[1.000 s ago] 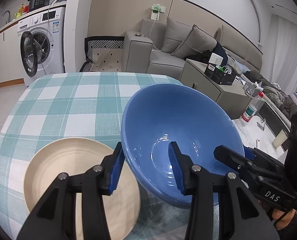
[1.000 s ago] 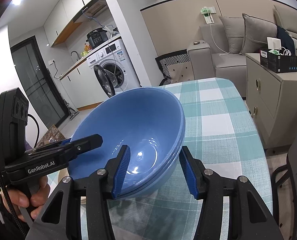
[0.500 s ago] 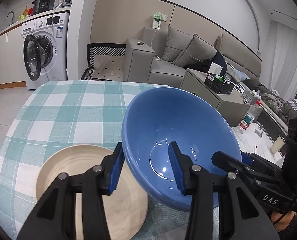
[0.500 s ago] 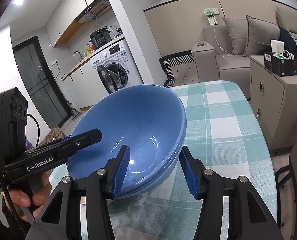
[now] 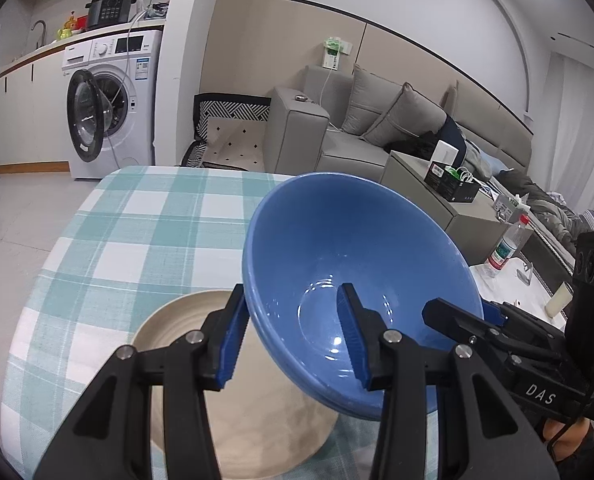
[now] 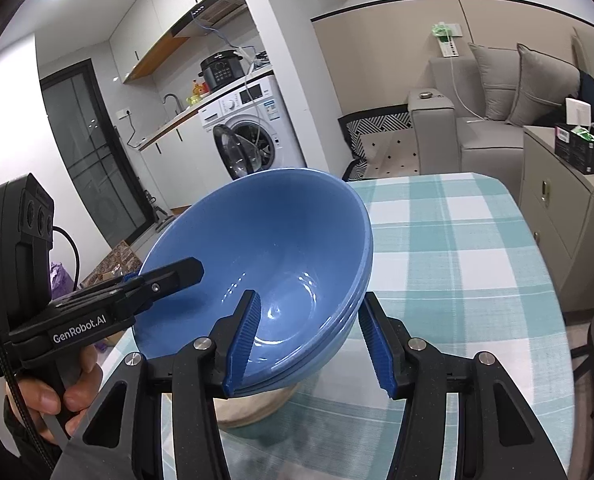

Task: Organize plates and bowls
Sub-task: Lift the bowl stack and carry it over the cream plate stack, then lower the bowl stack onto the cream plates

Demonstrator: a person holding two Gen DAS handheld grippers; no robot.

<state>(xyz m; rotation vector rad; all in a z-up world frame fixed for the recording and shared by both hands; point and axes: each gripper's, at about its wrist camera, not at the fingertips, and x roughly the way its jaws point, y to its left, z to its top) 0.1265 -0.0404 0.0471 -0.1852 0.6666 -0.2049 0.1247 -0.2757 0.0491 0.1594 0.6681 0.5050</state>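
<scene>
Tabletop tongs (image 6: 309, 334) lettered "GenRobot.AI", "DAS"

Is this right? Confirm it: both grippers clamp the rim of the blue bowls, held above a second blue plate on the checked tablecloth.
One thing is wrong: the plate under the blue bowls is beige, not blue, as the left wrist view shows. The rest stands.

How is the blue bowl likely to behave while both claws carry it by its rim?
The blue bowl looks glazed and glossy, so it is probably slippery against the pads. It appears rigid, likely ceramic, so fragile if dropped. Held tilted between the left claw and right claw, it may pivot.
</scene>
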